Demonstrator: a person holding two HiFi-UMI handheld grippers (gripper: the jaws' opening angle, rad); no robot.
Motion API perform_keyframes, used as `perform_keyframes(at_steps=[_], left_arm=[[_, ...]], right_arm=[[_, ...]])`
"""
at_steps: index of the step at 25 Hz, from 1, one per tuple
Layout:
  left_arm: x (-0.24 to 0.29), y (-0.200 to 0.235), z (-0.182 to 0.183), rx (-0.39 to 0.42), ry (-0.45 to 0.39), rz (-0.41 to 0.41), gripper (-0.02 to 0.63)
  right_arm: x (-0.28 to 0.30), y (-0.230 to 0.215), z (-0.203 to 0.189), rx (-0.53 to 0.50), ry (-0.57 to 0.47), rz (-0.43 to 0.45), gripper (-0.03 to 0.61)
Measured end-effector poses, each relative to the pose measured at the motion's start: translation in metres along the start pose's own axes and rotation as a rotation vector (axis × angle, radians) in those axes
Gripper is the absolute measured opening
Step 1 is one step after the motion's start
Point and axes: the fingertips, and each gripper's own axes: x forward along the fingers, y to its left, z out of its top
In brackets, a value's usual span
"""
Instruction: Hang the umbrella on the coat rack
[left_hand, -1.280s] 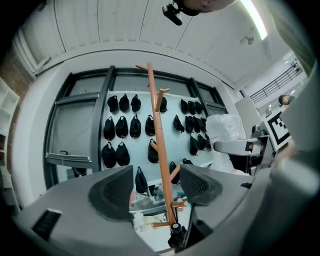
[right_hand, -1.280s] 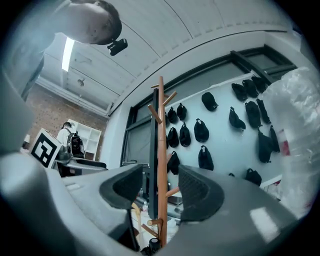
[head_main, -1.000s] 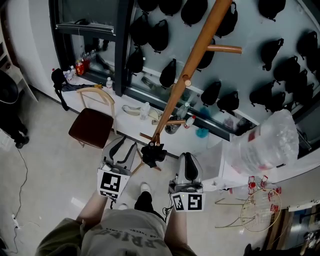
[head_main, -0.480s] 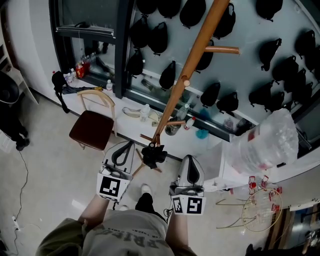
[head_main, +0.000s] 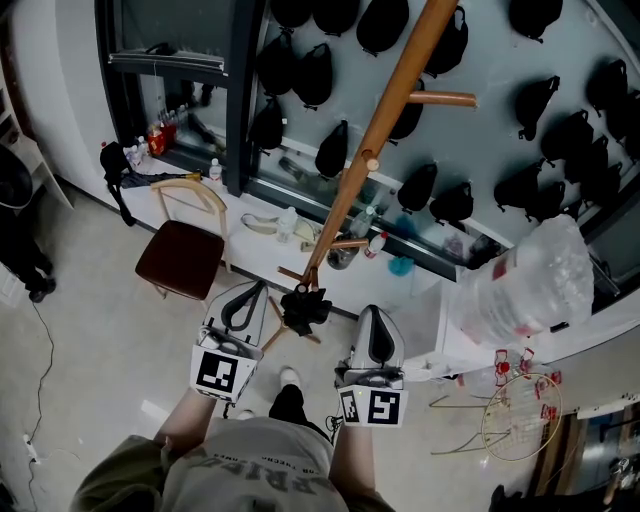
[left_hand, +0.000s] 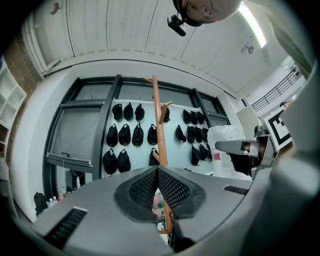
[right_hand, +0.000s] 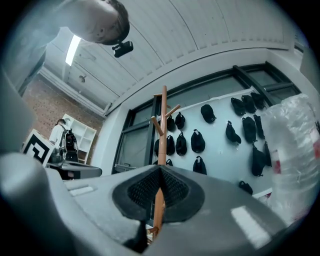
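Observation:
The wooden coat rack (head_main: 385, 120) rises from its foot near the floor toward the top of the head view, with short pegs (head_main: 447, 98) on its pole. A black bundle (head_main: 305, 308) sits at its foot; I cannot tell whether it is the umbrella. My left gripper (head_main: 243, 305) is shut and empty, just left of that bundle. My right gripper (head_main: 375, 338) is also shut and empty, to the bundle's right. In the left gripper view the shut gripper (left_hand: 157, 170) points at the rack (left_hand: 156, 120). In the right gripper view the shut gripper (right_hand: 160, 169) also faces the rack (right_hand: 163, 125).
A wooden chair with a dark red seat (head_main: 183, 256) stands left of the rack. Behind runs a ledge (head_main: 262, 208) with bottles, below a wall of black caps (head_main: 335, 150). A big clear plastic bag (head_main: 530, 285) and a wire basket (head_main: 520, 415) are at the right.
Both grippers' jaws have closed; the left pair stood clearly apart a second ago. The left gripper has lifted a little. The rack and the bundle have not moved.

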Motion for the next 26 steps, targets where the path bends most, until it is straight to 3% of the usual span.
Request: perform_keyframes(at_steps=[5,26], left_arm=[[-0.0005,0.0017,-0.0051,0.014,0.018,0.012,0.011],[0.0012,-0.0042,-0.0009,-0.005,0.001,0.005,0.011]], right_arm=[[0.0002,0.0017,-0.0009,-0.063,0.019,-0.035,-0.002],[-0.0023,0.0037,0.0063,-0.079,0.001,-0.016,-0.002]])
